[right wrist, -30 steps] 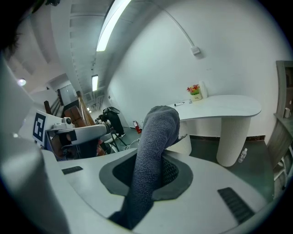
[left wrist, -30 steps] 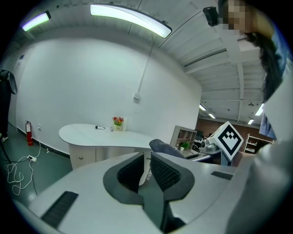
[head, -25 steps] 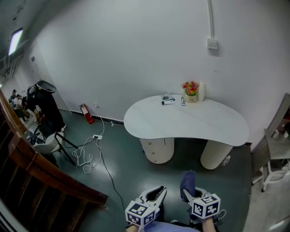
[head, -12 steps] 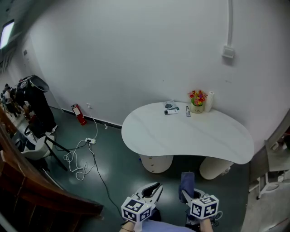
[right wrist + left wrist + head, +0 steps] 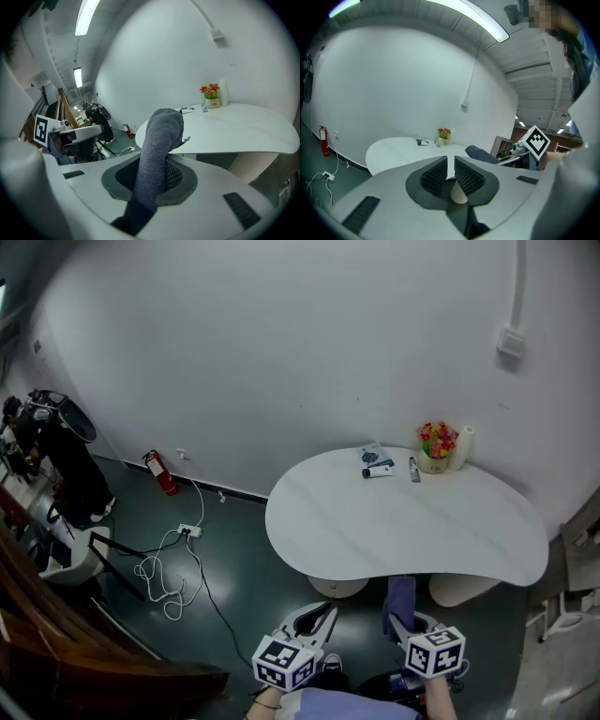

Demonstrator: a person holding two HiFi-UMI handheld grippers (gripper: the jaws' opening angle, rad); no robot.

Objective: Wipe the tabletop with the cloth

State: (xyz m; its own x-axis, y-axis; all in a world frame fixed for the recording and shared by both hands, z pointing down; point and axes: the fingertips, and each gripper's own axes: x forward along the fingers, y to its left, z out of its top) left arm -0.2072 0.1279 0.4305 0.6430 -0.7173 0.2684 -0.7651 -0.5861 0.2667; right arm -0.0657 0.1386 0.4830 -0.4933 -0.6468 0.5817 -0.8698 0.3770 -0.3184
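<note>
Your right gripper [image 5: 403, 622] is clamped on the cloth [image 5: 400, 594], which is held upright, apparently ready for wiping, but well short of the tabletop [image 5: 403, 521]. Your left gripper [image 5: 314, 622] is closed on nothing. A flowerpot [image 5: 435, 456], a paper roll [image 5: 461, 447] and small items [image 5: 377, 470] crowd the far edge and will obstruct strokes there.
</note>
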